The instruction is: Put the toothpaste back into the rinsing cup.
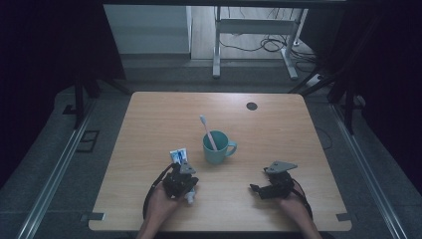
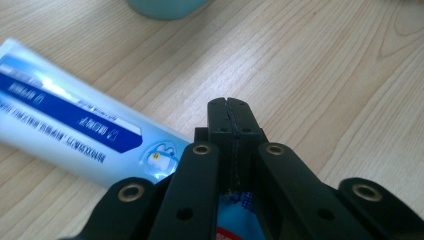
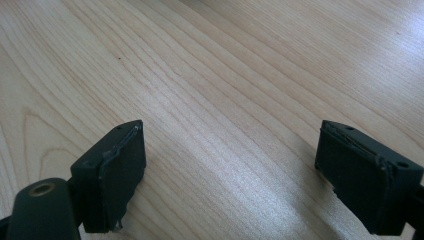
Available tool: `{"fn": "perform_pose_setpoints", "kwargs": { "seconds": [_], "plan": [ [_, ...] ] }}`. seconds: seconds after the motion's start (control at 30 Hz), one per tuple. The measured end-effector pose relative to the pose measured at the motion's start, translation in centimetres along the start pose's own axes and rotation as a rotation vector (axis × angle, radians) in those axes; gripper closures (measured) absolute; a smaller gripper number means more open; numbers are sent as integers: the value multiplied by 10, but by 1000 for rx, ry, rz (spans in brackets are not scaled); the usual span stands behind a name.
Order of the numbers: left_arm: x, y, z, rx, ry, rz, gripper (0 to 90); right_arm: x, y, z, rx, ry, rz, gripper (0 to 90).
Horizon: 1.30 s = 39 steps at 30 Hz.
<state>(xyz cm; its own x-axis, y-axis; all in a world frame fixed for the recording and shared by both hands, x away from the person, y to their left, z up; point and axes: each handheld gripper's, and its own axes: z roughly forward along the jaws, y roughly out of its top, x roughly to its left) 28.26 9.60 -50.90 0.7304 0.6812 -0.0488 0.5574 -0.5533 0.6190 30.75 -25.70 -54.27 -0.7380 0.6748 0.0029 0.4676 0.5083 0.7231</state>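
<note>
Your left gripper (image 2: 231,107), jaws pressed together, sits over the toothpaste tube (image 2: 75,120) lying on the worktop (image 1: 278,129) beside the mug (image 1: 217,148) (soft, light, probably slippery: grip mid-body), right gripper (image 3: 230,170) spread.

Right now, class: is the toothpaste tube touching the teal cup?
Apart. The high view shows a strip of bare table between the toothpaste tube and the teal cup.
</note>
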Motion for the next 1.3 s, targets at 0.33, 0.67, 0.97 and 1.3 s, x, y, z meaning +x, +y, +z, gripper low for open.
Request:
{"fn": "perform_pose_setpoints", "kwargs": {
  "seconds": [0.33,0.67,0.97,1.3],
  "plan": [
    [7,-12,-10,-7,9,-24,893,0,0,0,0,0,0,128],
    [16,-26,-19,4,24,-52,877,0,0,0,0,0,0,128],
    [28,-36,-28,12,53,-75,875,0,0,0,-1,0,-1,128],
    [38,-41,-33,-8,35,-91,803,0,0,0,-1,0,-2,128]
  ]
}}
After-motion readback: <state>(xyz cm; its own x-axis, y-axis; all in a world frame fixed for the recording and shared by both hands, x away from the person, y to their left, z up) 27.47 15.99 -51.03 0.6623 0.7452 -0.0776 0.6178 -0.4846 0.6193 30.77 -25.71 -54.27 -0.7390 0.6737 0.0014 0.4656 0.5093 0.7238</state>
